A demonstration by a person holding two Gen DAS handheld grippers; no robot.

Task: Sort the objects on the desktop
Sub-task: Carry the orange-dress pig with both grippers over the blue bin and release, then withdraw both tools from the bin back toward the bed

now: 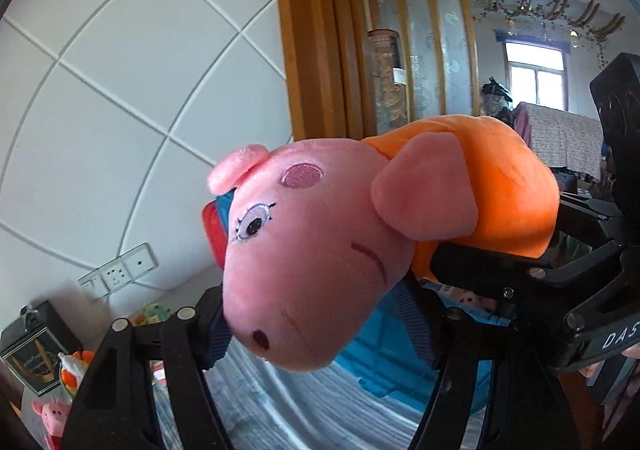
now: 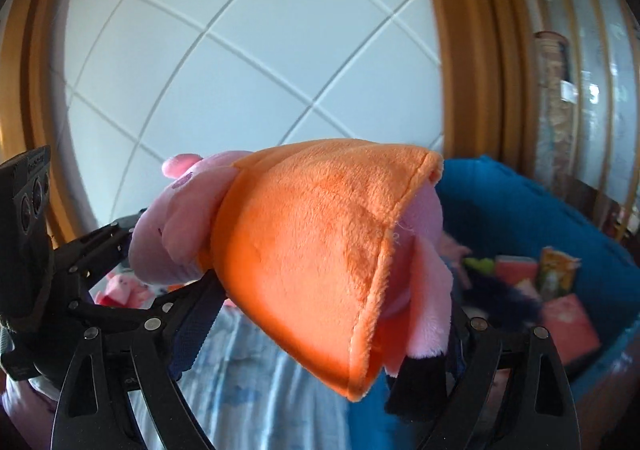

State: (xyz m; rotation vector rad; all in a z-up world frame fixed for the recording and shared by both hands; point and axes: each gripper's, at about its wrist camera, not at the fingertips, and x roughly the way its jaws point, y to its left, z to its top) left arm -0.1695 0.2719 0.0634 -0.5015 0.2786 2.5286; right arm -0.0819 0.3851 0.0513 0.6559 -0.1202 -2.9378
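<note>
A pink pig plush toy [image 1: 320,250] in an orange dress [image 2: 304,250] hangs in the air, held from both ends. My left gripper [image 1: 312,314] is shut on its head, with a finger on each side. My right gripper [image 2: 324,330] is shut on the dress and legs. In the left wrist view my right gripper [image 1: 512,274] shows at the right, under the orange body. In the right wrist view the left gripper [image 2: 120,250] shows at the left, by the head. Below and to the right stands a blue bin [image 2: 520,209] holding books and soft toys.
A blue-striped cloth [image 2: 260,390] covers the surface below. At the lower left are a black box [image 1: 36,346], an orange toy [image 1: 74,370] and a small pink pig plush [image 1: 52,418]. A white panelled wall with a socket [image 1: 116,276] and a wooden frame [image 1: 312,29] stand behind.
</note>
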